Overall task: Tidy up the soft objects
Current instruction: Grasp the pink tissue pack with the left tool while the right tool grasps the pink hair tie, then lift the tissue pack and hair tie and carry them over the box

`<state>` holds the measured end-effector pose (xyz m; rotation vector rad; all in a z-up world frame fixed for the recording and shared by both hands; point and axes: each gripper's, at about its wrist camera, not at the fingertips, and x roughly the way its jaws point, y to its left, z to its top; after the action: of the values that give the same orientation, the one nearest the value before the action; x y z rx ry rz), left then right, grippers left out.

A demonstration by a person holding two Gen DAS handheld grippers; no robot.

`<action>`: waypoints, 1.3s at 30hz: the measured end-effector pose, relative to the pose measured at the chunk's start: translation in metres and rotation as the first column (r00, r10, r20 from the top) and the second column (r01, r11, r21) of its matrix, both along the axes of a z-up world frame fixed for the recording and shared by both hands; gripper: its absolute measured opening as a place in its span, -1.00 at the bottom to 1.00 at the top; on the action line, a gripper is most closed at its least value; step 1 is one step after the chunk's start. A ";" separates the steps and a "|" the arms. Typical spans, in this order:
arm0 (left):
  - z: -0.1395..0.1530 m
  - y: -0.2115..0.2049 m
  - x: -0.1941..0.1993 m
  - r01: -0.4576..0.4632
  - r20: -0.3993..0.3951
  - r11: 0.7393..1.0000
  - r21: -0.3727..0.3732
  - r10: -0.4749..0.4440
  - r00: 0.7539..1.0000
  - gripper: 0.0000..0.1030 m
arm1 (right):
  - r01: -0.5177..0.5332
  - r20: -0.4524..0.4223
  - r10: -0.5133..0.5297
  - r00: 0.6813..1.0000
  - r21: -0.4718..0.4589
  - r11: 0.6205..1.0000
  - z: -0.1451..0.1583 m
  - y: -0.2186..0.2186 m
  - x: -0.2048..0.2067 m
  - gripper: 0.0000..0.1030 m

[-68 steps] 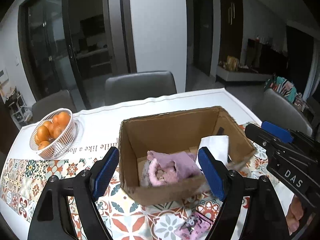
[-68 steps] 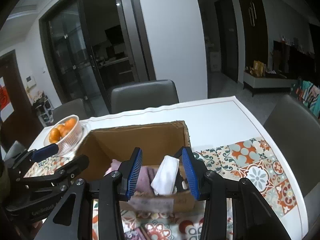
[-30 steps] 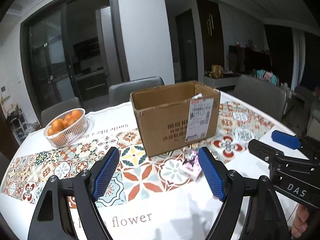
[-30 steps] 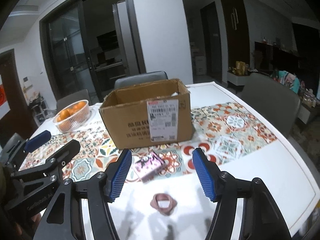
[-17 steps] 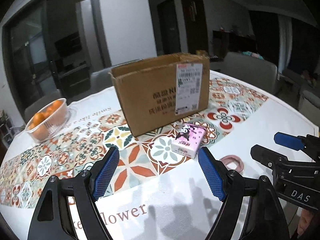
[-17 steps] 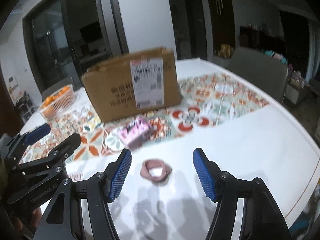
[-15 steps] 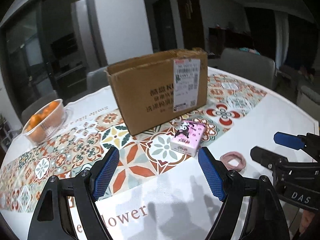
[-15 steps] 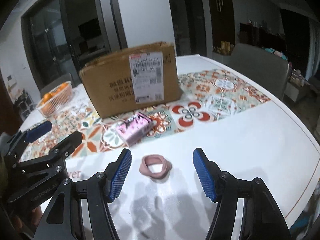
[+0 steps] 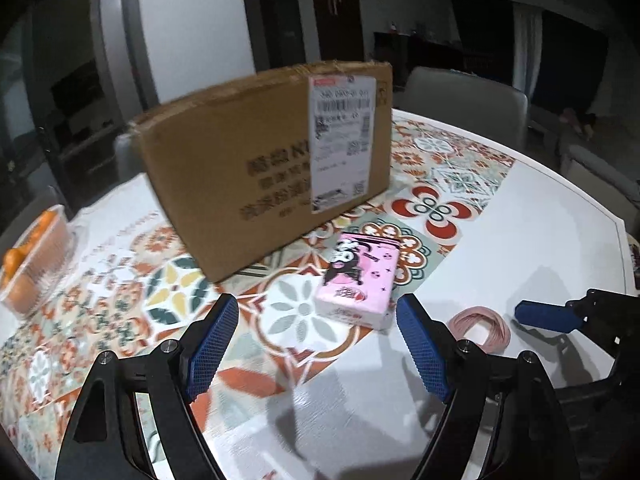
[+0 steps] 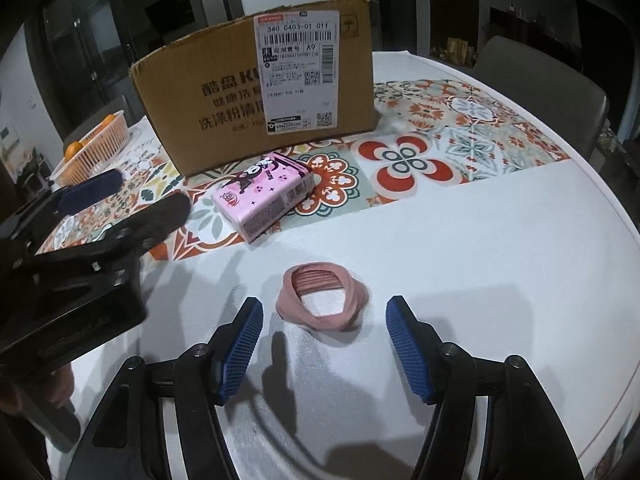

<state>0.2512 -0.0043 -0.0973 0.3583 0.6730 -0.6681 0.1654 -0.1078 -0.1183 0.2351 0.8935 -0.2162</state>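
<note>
**White table, tiled runner, dark room**

Left wrist: your left tool [image 9: 316, 344] gapes empty over the table [image 9: 520, 216]; the pink tissue pack [image 9: 358, 280] lies just ahead, beside the cardboard box [image 9: 260, 160].

Right wrist: your right tool [image 10: 322, 354] stands open, empty, before the pink hair band [image 10: 322, 296] on bare white table.

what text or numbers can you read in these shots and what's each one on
"349 C403-01 011": top of the shipping label on the cardboard box.
"A9": same label, beside its second barcode.
"洗涤粉清": large print on the box front, cut off by the label.
Label's small print and QR codes: too small to read.
Pink tissue pack: printing unreadable.
Tablecloth lettering: blurred.
</note>
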 end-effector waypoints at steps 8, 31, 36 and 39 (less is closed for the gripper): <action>-0.021 -0.021 0.014 0.052 -0.046 0.998 0.042 -0.050 0.998 0.65 | 0.009 -0.045 -0.010 0.999 -0.016 1.000 -0.011 -0.001 0.011 0.27; -0.039 -0.045 0.029 0.031 -0.132 0.998 0.058 -0.024 0.991 0.10 | 0.016 -0.036 -0.017 0.999 -0.019 1.000 -0.010 -0.022 0.027 -0.67; -0.026 -0.035 0.013 -0.038 -0.097 0.999 0.036 0.041 0.994 0.10 | -0.013 -0.005 0.013 1.000 0.003 1.000 -0.006 -0.025 0.019 -0.70; -0.020 -0.027 0.002 -0.093 -0.091 0.996 0.014 0.094 0.991 0.10 | -0.031 0.021 0.031 0.999 0.008 0.999 -0.001 -0.028 0.013 -0.70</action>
<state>0.2531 -0.0312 -0.1169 0.3047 0.7759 -0.5945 0.1783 -0.1357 -0.1196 0.2311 0.8773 -0.1812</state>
